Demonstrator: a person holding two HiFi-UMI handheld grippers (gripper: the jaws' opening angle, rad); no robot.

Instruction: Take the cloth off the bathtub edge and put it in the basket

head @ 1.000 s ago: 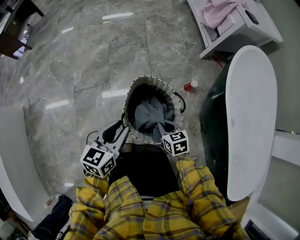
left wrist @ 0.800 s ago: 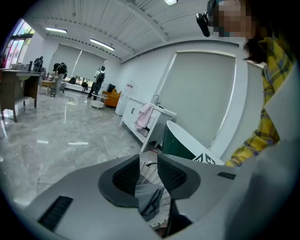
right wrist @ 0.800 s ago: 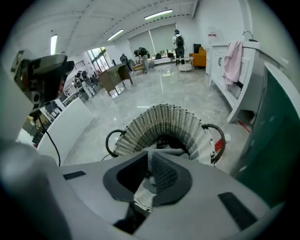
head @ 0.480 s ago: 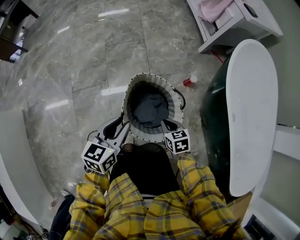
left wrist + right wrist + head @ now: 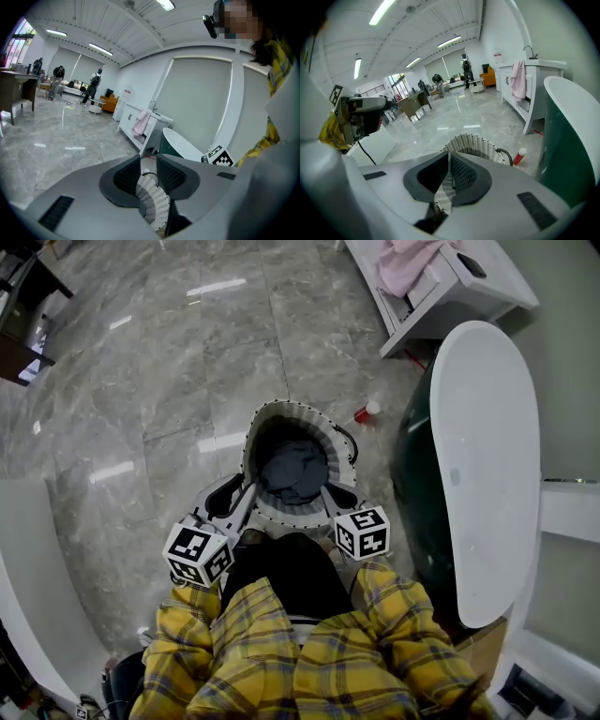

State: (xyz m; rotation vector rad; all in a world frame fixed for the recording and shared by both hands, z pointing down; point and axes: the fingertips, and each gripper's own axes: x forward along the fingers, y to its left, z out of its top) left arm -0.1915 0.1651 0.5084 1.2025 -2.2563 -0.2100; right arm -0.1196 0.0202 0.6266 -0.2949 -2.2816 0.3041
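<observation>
A crumpled grey cloth point(image 5: 292, 471) lies inside the round white woven basket point(image 5: 286, 410) on the grey marble floor point(image 5: 141, 381), beside a white oval bathtub with a dark green outer wall point(image 5: 483, 456). A person in a yellow plaid shirt point(image 5: 281, 657) holds both tools at the basket's near rim. The left gripper point(image 5: 249, 493) has its jaws a little apart, clamping nothing, with the basket's weave showing through the gap. The right gripper point(image 5: 326, 491) is closed and empty. A small red bottle point(image 5: 364, 412) sits on the floor between basket and tub.

Glossy grey marble floor point(image 5: 169, 381), small red bottle point(image 5: 364, 412) on it, white cabinet point(image 5: 489, 296) draped with pink towel point(image 5: 398, 263), people point(image 5: 464, 63) standing far off.
</observation>
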